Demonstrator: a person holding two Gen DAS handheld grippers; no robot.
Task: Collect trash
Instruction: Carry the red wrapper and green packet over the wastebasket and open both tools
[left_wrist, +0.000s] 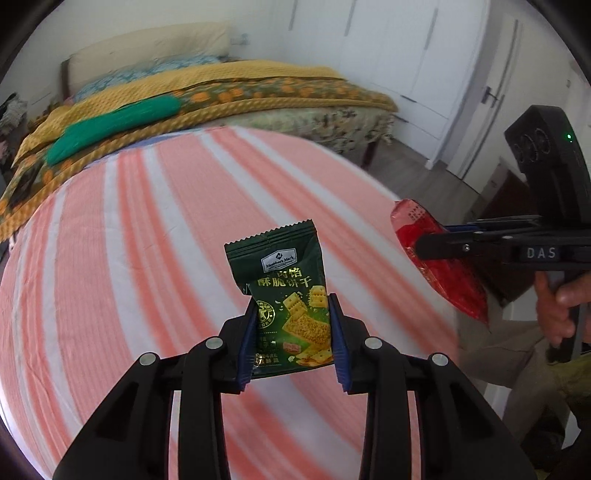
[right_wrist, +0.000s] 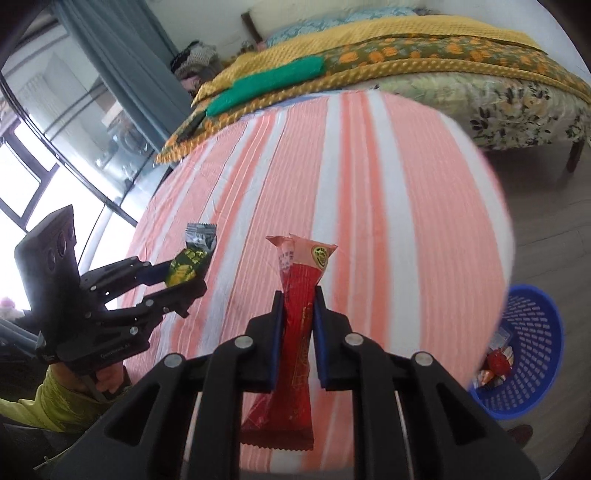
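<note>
Green foil cracker packet (left_wrist: 286, 302) is pinched upright in the left gripper (left_wrist: 293, 334), jaws clamped on its sides, above the pink-and-white striped tablecloth (left_wrist: 147, 240). Right gripper (right_wrist: 299, 332) squeezes a long red snack wrapper (right_wrist: 295, 332). Down right, a blue plastic basket (right_wrist: 535, 354) holds wrappers.

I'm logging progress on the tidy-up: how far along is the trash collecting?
Some wrappers already lie in the blue basket on the floor. In hand: the left hand-held gripper pinches a green cracker packet, and the right hand-held gripper a red wrapper, both above the striped table. Left: dropping both into the basket.
</note>
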